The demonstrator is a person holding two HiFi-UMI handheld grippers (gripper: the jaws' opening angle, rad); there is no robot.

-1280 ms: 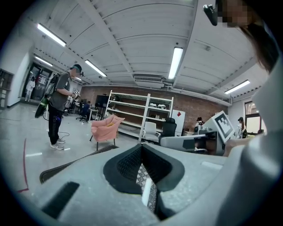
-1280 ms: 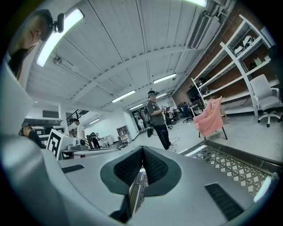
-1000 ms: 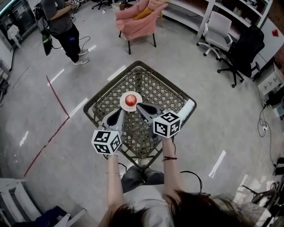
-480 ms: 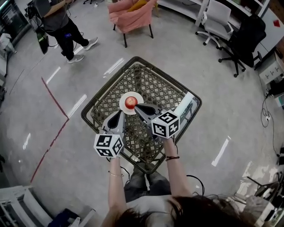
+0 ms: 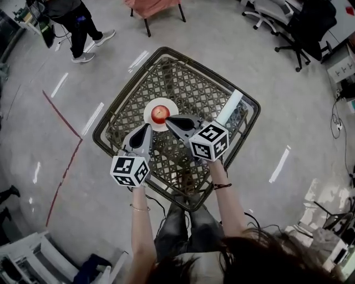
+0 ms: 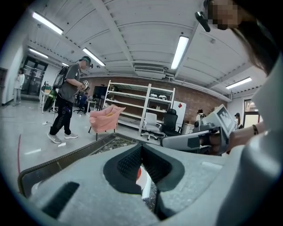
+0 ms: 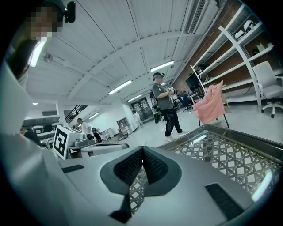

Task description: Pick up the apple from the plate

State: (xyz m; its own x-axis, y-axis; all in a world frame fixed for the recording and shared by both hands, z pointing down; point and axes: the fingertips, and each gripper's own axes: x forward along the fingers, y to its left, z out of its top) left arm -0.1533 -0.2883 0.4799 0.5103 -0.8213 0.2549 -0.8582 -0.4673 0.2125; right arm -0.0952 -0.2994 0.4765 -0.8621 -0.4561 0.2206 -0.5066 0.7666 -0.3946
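A red apple (image 5: 160, 113) rests on a small white plate (image 5: 150, 117) on top of a woven lattice table (image 5: 199, 100). My left gripper (image 5: 146, 128) hangs just below and left of the plate, jaws shut with nothing held. My right gripper (image 5: 169, 118) is at the plate's right edge, tip close beside the apple, jaws shut and empty. In the left gripper view a sliver of the apple (image 6: 138, 174) and plate shows through the slot under the closed left gripper (image 6: 141, 148). The right gripper view shows only the closed right gripper (image 7: 142, 151) and lattice (image 7: 225, 154).
The lattice table has a raised dark rim (image 5: 113, 105). A white tube-like thing (image 5: 229, 107) lies along its right edge. A pink chair (image 5: 152, 6) and office chairs (image 5: 305, 22) stand beyond. A person (image 5: 69, 19) stands at the upper left. A red floor line (image 5: 64, 155) runs at left.
Both grippers have sunk toward the table and moved up to the plate. The right tip now sits beside the apple. The view has shifted, so the table looks larger and nearer.
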